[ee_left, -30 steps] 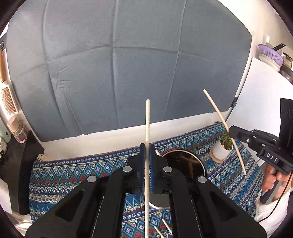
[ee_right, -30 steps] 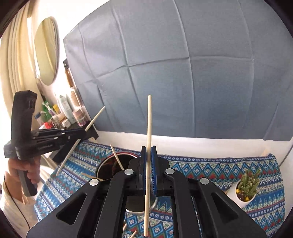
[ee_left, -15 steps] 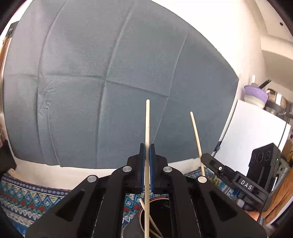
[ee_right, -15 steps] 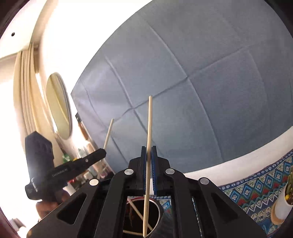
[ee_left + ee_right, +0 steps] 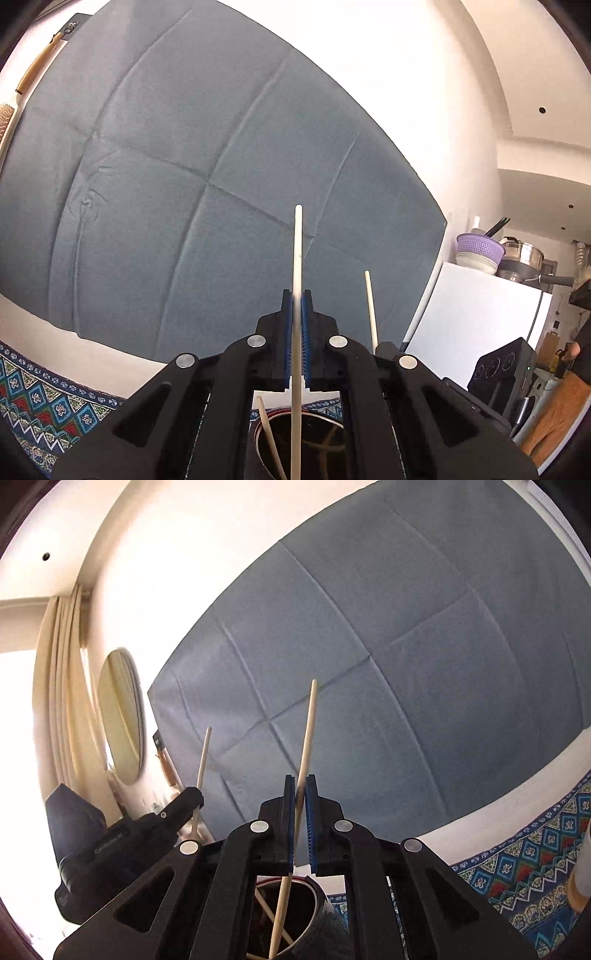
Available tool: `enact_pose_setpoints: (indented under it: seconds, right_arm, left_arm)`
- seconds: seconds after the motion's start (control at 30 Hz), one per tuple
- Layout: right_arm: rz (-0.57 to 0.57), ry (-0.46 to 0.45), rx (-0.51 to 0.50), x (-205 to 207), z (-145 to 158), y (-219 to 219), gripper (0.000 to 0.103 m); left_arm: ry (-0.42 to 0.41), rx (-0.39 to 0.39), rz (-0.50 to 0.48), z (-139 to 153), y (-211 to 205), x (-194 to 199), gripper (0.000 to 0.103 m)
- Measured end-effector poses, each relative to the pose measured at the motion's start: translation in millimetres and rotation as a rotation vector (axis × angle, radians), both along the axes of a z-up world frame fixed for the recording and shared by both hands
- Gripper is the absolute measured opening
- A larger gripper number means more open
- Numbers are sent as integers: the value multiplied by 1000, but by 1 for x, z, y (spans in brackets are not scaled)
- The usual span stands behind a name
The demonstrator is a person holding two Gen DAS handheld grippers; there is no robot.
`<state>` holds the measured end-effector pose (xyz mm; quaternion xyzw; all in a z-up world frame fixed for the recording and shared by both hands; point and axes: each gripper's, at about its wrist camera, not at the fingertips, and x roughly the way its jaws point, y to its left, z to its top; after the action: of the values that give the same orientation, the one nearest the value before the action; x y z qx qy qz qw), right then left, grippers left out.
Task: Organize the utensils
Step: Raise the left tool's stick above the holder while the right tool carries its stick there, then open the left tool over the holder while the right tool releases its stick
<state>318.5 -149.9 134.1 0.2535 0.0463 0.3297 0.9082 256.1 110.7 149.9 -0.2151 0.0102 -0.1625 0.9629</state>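
My left gripper (image 5: 297,295) is shut on a pale wooden chopstick (image 5: 297,251) that stands upright between its blue pads. The stick's lower end reaches down into a dark round cup (image 5: 334,416) at the bottom of the left wrist view, where another chopstick (image 5: 269,432) leans. My right gripper (image 5: 300,780) is shut on a second chopstick (image 5: 308,731), tilted to the right, with its lower end inside the same cup (image 5: 314,890). Each gripper shows in the other's view: the right gripper's stick (image 5: 370,306) and the left gripper (image 5: 184,803) with its stick (image 5: 203,760).
A blue patterned tablecloth (image 5: 40,398) (image 5: 535,867) covers the table. A grey-blue cloth (image 5: 184,166) hangs on the wall behind. A white fridge (image 5: 480,317) with a purple colander (image 5: 480,248) stands to the right, a round mirror (image 5: 122,716) to the left, a white pot (image 5: 583,864) at the right edge.
Both views have swung up from the table to the wall as the grippers sank. Both chopsticks' lower ends now reach into the cup, and the right one has tilted between its pads.
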Motion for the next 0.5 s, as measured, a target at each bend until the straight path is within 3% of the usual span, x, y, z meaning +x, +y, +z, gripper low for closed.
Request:
enact_pose_setpoints:
  seconds: [0.13,0.27,0.5]
  right_arm:
    - [-7,-35,41,-2,1,0,5]
    - [-12,-60,-15,-7,-4,13,5]
    - [14,-46,-58,-7,-10,18,5]
  left_arm:
    - [-51,-18,-6,5,-1,4,5]
    - [-81,-31,-21,-7,-6,0,5]
    - [-37,-19,-45,-24,-5,1,5]
